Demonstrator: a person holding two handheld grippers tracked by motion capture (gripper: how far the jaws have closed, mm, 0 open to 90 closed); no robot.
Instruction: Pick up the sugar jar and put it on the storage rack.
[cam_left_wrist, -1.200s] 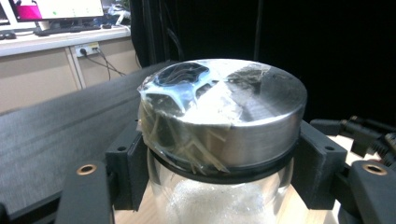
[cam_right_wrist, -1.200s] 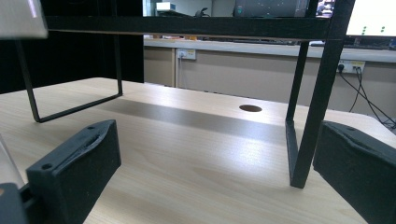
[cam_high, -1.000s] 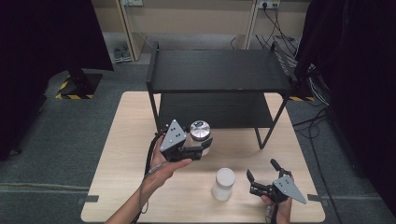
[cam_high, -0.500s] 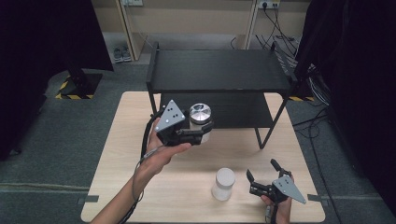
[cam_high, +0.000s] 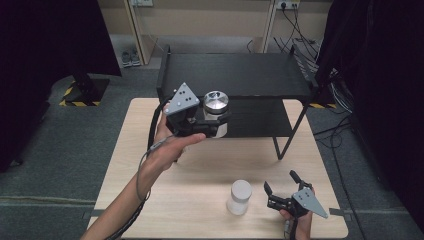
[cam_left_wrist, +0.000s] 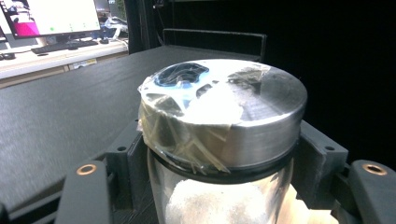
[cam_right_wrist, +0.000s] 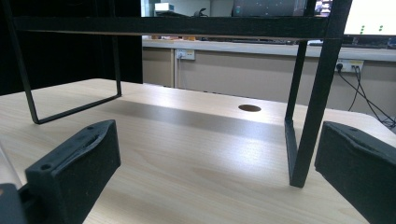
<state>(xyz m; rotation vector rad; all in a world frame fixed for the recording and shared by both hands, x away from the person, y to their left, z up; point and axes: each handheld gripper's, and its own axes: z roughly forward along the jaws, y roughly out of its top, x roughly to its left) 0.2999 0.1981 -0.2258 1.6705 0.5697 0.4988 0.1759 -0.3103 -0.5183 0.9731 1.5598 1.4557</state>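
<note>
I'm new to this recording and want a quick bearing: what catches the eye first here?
The left gripper holds a glass jar with a shiny metal lid in the air, level with the top of the black shelf rack. On the wooden table below stands a white-lidded jar, and beside it rests the right gripper, fingers open and empty.

High view is looking forward and down from above the person's side, taking in the whole worktop (cam_high: 150, 165) and the black shelf rack (cam_high: 235, 75) at its far edge. Left claw view is sitting very close behind the steel-lidded jar (cam_left_wrist: 224, 116), facing out across the rack's top shelf (cam_left_wrist: 70, 116). Right claw view is riding low, just above the worktop (cam_right_wrist: 187, 154), facing the rack's legs (cam_right_wrist: 317, 102). All three are sharing the rack.
</note>
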